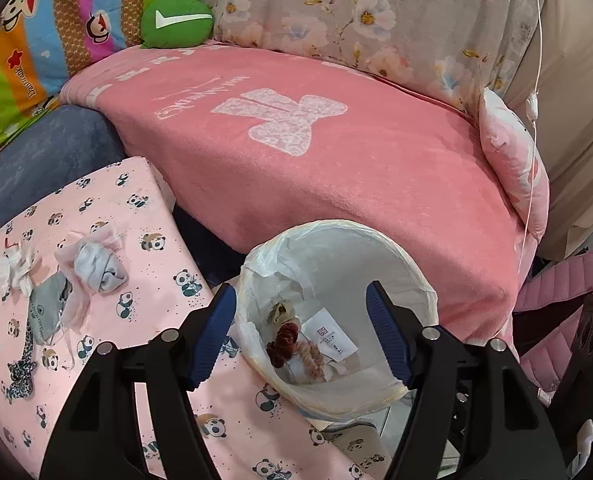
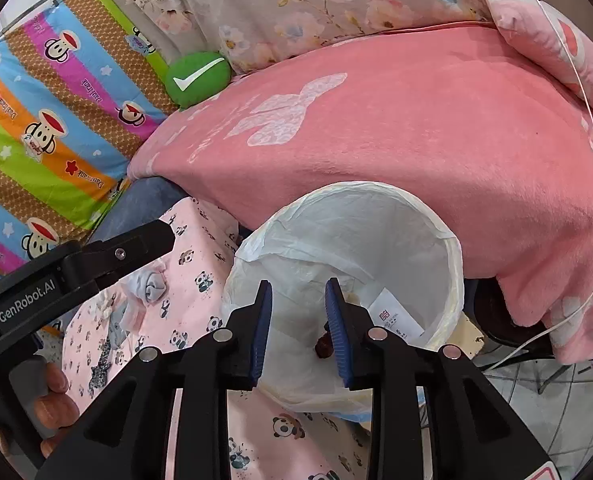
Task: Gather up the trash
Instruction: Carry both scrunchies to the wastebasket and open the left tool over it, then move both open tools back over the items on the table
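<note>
A round bin with a white liner (image 1: 332, 256) (image 2: 360, 232) stands beside the panda-print sheet (image 1: 144, 208) (image 2: 200, 256). Inside lie a dark red scrunchie (image 1: 284, 340) (image 2: 322, 347), a pink scrunchie (image 1: 311, 357) and a white paper tag (image 1: 330, 334) (image 2: 394, 314). My left gripper (image 1: 298, 292) hangs open over the bin, nothing between its fingers. My right gripper (image 2: 298, 284) is open too, above the bin's near rim, and holds nothing. On the sheet lie a crumpled grey-white wad (image 1: 96, 266) (image 2: 152, 284), a white tissue (image 1: 14, 268), a grey mask (image 1: 48, 314) and a leopard-print strip (image 1: 20, 368) (image 2: 100, 360).
A pink blanket (image 1: 296, 168) (image 2: 416, 140) covers the seat behind the bin. A green cushion (image 1: 176, 20), a striped cartoon quilt (image 2: 56, 120) and a floral pillow (image 1: 356, 12) lie behind it. A white cable (image 1: 536, 80) hangs at right. Tiled floor (image 2: 536, 400) shows at lower right.
</note>
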